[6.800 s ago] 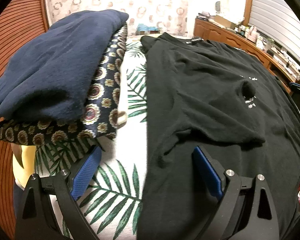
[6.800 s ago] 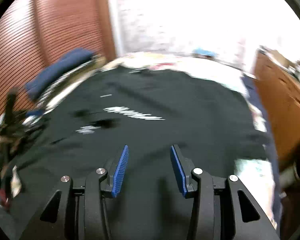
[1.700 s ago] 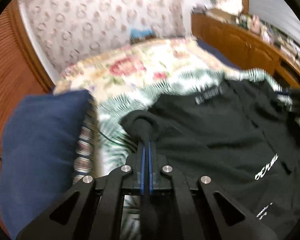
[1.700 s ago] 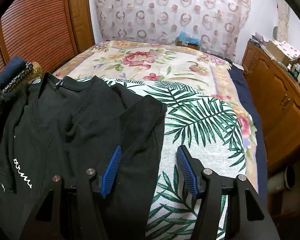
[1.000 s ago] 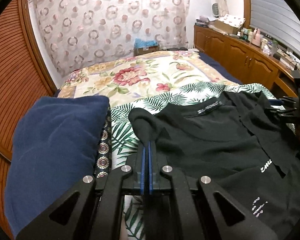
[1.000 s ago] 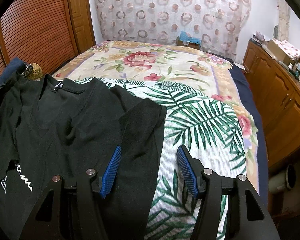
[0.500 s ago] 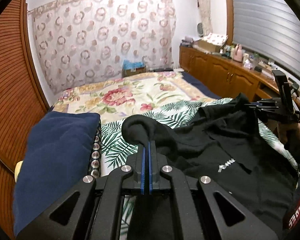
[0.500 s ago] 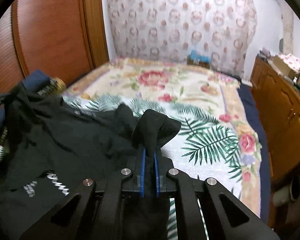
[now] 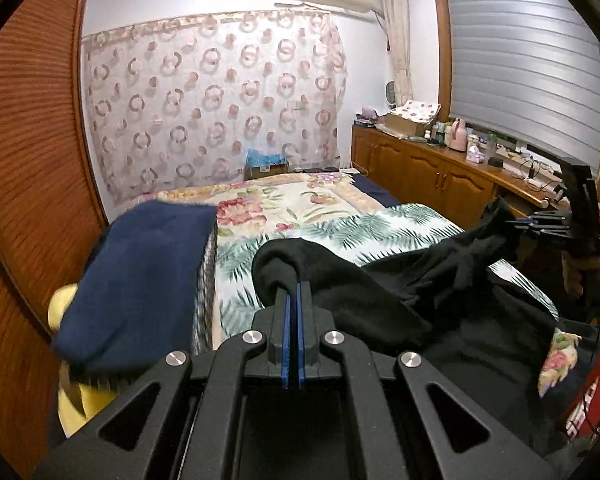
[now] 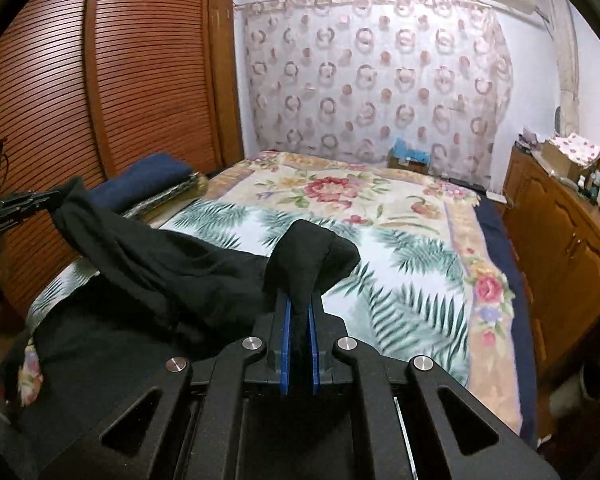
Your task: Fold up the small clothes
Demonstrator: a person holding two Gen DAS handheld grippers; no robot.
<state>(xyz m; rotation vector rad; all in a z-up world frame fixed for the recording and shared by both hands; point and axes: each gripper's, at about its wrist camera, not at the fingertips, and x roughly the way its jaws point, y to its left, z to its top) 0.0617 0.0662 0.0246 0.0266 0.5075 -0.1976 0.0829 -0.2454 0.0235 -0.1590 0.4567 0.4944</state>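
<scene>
While both grippers hold it up, the big bed with the palm-leaf and flower cover (image 10: 400, 240) lies under everything. On it, at about nine o'clock in the left wrist view, sits a pile of folded dark blue cloth (image 9: 140, 276).

Next comes the soft black T-shirt (image 9: 440, 280). It hangs between the two grippers, lifted off the bed at its top, and its lower part sags down toward six o'clock. It looks light and floppy, not stiff at all, so it will droop and bunch wherever nothing holds it. It is not fragile. I think the best places to hold it are the two shoulder corners, far apart, so it stays flat.

Smallest are the tools. The left gripper (image 9: 293, 292) has its jaws shut tight on a bunch of the shirt. The right gripper (image 10: 299, 308) also pinches a fat fold of it.
</scene>
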